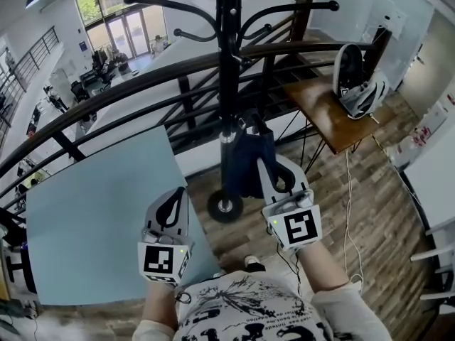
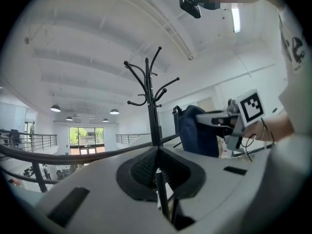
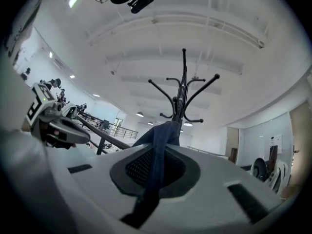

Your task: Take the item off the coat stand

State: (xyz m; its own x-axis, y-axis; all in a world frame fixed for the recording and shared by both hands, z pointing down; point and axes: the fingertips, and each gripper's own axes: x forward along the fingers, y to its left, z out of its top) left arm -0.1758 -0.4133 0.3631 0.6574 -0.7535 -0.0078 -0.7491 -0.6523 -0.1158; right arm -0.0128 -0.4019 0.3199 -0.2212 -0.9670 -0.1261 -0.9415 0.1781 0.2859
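Note:
The black coat stand (image 1: pixel 227 62) rises straight ahead, its hooks spreading at the top. A navy fabric bag (image 1: pixel 245 165) hangs beside the pole, well below the hooks. My right gripper (image 1: pixel 263 160) is shut on the bag's strap (image 3: pixel 158 140), which runs between its jaws. In the left gripper view the bag (image 2: pixel 197 130) hangs to the right of the stand (image 2: pixel 152 111), clear of the hooks. My left gripper (image 1: pixel 178 192) is level and lower left of the pole, jaws together with nothing in them (image 2: pixel 158 150).
A dark curved railing (image 1: pixel 106 91) crosses behind the stand. The stand's round base (image 1: pixel 225 206) sits on the wooden floor. A wooden table (image 1: pixel 323 116) at the right carries a helmet (image 1: pixel 359 84). A pale blue panel (image 1: pixel 92 219) lies at the left.

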